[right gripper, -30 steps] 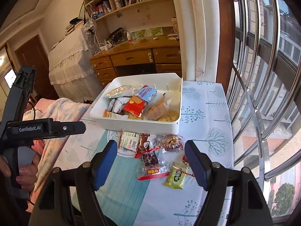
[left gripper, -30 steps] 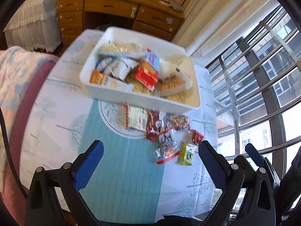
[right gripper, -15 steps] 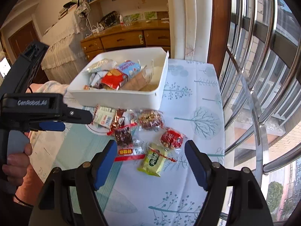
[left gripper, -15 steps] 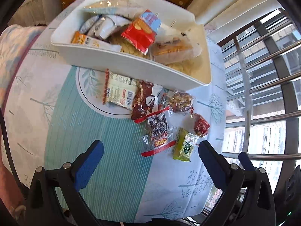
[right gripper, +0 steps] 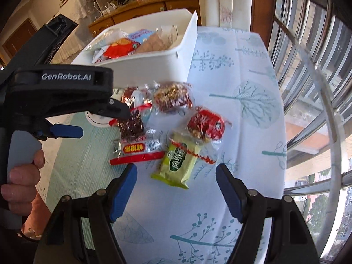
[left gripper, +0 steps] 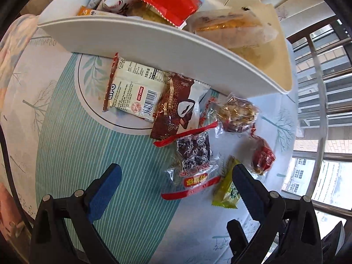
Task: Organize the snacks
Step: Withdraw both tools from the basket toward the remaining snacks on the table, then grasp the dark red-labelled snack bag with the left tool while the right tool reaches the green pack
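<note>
Several loose snack packets lie on the tablecloth in front of a white bin [left gripper: 158, 50] [right gripper: 151, 66] that holds more snacks. Among them are a cream Lipo packet [left gripper: 134, 92], a brown packet [left gripper: 176, 110], a clear dark-fruit packet with red ends [left gripper: 193, 165] [right gripper: 134, 136], a nut cluster [left gripper: 237, 114] [right gripper: 171, 96], a red candy [left gripper: 263, 156] [right gripper: 205, 125] and a green packet [left gripper: 226, 189] [right gripper: 178, 160]. My left gripper [left gripper: 176, 176] hangs open just above the dark-fruit packet. My right gripper [right gripper: 176, 176] is open over the green packet's near edge.
The table [right gripper: 231, 88] wears a white and teal tree-print cloth. A metal window railing [right gripper: 325, 110] runs along its right side. A wooden desk [right gripper: 143, 8] stands behind the bin. A person's hand [right gripper: 19, 182] grips the left tool's handle.
Both grippers have come down toward the loose packets, which now look much larger. The left one tilted further downward, so the bin moved to the top edge. Both stayed open.
</note>
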`<state>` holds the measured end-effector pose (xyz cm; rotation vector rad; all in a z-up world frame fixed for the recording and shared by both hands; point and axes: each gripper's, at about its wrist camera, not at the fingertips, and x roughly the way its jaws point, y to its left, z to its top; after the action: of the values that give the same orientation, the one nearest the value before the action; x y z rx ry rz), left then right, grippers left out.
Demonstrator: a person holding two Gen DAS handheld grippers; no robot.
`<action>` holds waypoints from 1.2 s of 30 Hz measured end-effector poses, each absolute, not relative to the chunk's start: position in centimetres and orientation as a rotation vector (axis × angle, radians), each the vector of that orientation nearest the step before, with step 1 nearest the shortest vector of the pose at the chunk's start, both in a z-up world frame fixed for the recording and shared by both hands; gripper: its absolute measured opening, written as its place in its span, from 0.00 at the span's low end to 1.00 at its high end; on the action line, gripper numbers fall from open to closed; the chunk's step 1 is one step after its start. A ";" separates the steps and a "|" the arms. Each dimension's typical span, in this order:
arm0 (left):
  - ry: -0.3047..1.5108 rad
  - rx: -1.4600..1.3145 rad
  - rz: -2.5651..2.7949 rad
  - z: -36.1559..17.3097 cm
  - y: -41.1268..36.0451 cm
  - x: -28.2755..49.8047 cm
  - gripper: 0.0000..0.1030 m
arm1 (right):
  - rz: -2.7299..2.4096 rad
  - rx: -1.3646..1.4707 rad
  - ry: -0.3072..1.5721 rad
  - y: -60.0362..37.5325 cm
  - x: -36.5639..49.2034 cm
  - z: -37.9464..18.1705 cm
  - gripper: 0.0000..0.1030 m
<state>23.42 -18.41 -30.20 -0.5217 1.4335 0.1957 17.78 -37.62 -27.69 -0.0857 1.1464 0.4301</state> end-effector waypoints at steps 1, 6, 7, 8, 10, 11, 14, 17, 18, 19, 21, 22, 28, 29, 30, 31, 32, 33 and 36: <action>1.438 -0.523 0.198 -30.5 -18.5 23.6 0.94 | 0.432 -0.078 1.158 -37.6 17.9 -28.1 0.71; 1.461 -0.528 0.220 -31.7 -19.0 24.2 0.93 | 0.436 -0.058 1.195 -37.5 18.3 -29.8 0.64; 1.464 -0.530 0.222 -31.8 -19.0 24.3 0.91 | 0.439 -0.053 1.198 -37.5 18.4 -30.1 0.63; 1.468 -0.531 0.225 -32.0 -19.0 24.5 0.91 | 0.440 -0.053 1.199 -37.5 18.5 -30.2 0.62; 1.476 -0.526 0.231 -32.4 -19.2 24.7 0.88 | 0.433 -0.060 1.205 -37.4 18.6 -30.6 0.60; 1.482 -0.519 0.238 -32.5 -19.3 24.8 0.86 | 0.431 -0.059 1.206 -37.4 18.7 -30.6 0.59; 1.503 -0.504 0.253 -33.0 -19.8 25.2 0.80 | 0.427 -0.054 1.209 -37.5 18.8 -30.9 0.58; 1.502 -0.512 0.267 -33.4 -19.9 25.4 0.72 | 0.434 -0.062 1.209 -37.3 18.8 -31.0 0.58; 1.502 -0.512 0.268 -33.5 -20.0 25.4 0.71 | 0.437 -0.066 1.208 -37.2 19.1 -31.1 0.57; 1.504 -0.509 0.271 -33.7 -20.4 25.6 0.69 | 0.438 -0.068 1.207 -37.1 19.2 -31.1 0.56; 1.506 -0.506 0.280 -33.9 -20.6 25.7 0.66 | 0.441 -0.072 1.206 -37.1 19.2 -31.2 0.54; 1.507 -0.509 0.282 -34.2 -20.7 25.9 0.64 | 0.442 -0.074 1.208 -37.0 19.2 -31.2 0.53; 1.493 -0.521 0.248 -34.6 -21.3 26.2 0.44 | 0.461 -0.087 1.216 -36.5 19.3 -31.5 0.51; 1.485 -0.526 0.239 -34.5 -21.3 26.3 0.43 | 0.468 -0.085 1.215 -36.4 19.3 -31.4 0.50; 1.482 -0.526 0.238 -34.5 -21.3 26.3 0.43 | 0.467 -0.089 1.215 -36.4 19.3 -31.4 0.50; 1.484 -0.528 0.236 -34.5 -21.2 26.3 0.42 | 0.463 -0.096 1.214 -36.4 19.3 -31.4 0.47; 1.486 -0.530 0.232 -34.5 -21.2 26.3 0.42 | 0.456 -0.101 1.213 -36.4 19.3 -31.4 0.45; 1.490 -0.529 0.232 -34.4 -21.2 26.3 0.42 | 0.448 -0.100 1.213 -36.4 19.4 -31.4 0.42; 1.502 -0.525 0.233 -34.0 -20.5 25.6 0.42 | 0.448 -0.080 1.224 -36.7 19.9 -31.5 0.41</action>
<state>25.58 -20.46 -33.99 -0.5254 1.5022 0.2332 19.87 -36.69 -31.48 -0.0796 1.2238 0.4476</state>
